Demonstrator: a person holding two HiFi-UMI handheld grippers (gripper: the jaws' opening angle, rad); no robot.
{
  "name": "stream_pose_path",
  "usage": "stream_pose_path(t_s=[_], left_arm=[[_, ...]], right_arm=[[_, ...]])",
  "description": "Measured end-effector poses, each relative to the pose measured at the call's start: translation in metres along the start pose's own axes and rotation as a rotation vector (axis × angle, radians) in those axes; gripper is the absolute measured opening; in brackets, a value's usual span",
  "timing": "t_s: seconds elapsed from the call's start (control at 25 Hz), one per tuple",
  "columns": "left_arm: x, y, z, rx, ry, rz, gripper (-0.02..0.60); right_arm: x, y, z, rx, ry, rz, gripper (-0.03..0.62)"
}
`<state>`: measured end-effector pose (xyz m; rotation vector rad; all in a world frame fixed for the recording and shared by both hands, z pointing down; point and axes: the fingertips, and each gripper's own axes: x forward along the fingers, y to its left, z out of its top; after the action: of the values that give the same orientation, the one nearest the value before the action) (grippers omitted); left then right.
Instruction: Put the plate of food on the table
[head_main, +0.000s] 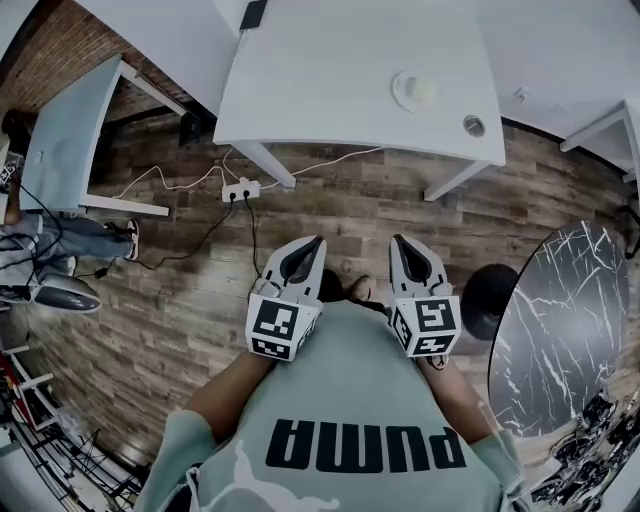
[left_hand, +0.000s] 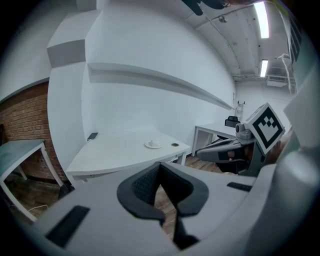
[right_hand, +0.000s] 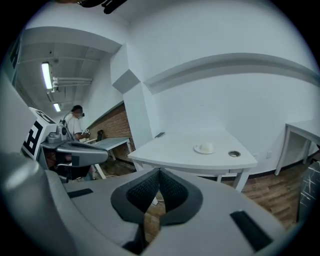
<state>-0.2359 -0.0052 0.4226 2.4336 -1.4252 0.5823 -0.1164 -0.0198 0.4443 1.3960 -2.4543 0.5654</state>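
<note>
A white plate of food rests on the white table ahead of me, far beyond both grippers. It also shows in the left gripper view as the plate and in the right gripper view as the plate. My left gripper and right gripper are held side by side in front of my chest, over the wood floor, pointing at the table. The left gripper is shut with nothing in it. The right gripper has its tips together and holds nothing.
A dark phone lies at the table's far edge and a cable hole is near the plate. A power strip with cables lies on the floor. A round marble table stands at my right, a grey desk and a person at my left.
</note>
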Motion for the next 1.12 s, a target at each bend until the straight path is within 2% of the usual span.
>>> stream_pose_path(t_s=[0.28, 0.6, 0.88, 1.12], left_arm=[[0.029, -0.009, 0.011, 0.019, 0.005, -0.049, 0.006], [0.081, -0.016, 0.039, 0.058, -0.002, -0.14, 0.006], [0.121, -0.001, 0.054, 0.067, 0.016, -0.194, 0.006], [0.148, 0.018, 0.065, 0.046, 0.022, -0.219, 0.006]], right_arm=[[0.002, -0.026, 0.004, 0.022, -0.002, -0.044, 0.008], [0.014, -0.064, 0.018, 0.052, -0.009, -0.109, 0.008], [0.041, -0.084, 0.03, 0.075, 0.012, -0.143, 0.008], [0.066, -0.1, 0.045, 0.079, 0.038, -0.173, 0.008]])
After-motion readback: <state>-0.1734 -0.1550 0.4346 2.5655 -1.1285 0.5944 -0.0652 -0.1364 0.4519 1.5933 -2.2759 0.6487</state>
